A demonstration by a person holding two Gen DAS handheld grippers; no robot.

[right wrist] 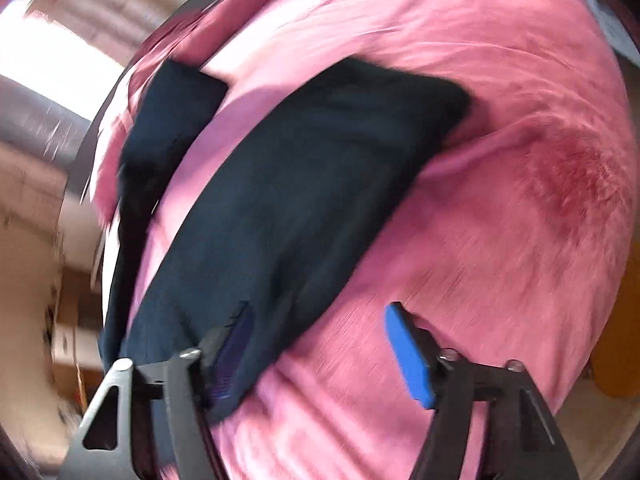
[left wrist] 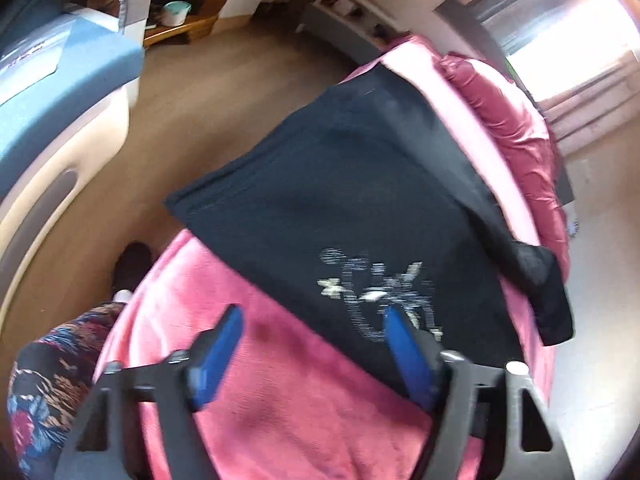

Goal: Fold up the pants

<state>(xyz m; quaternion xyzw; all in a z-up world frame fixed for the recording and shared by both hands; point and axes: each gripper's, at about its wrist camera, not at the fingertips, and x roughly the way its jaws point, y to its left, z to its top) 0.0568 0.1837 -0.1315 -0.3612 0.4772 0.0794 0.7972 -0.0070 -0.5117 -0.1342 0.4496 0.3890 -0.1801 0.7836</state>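
With the dark navy cloth pants (left wrist: pixel 352 200) lying flat on the pink plush bed cover (left wrist: pixel 280 400), I bring my left gripper (left wrist: pixel 312 354) and right gripper (right wrist: pixel 320 354) (both spread, holding nothing) over the near edge, which I next need to pinch.

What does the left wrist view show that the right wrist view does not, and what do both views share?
Only the left wrist view shows the pale printed design on the dark pants, the brown floor, a blue and white bed frame and a floral-patterned garment. Only the right wrist view shows a second dark piece lying apart from the main dark fabric. Both show dark pants on the pink bedspread, a bright window, and an open tool with blue pads.
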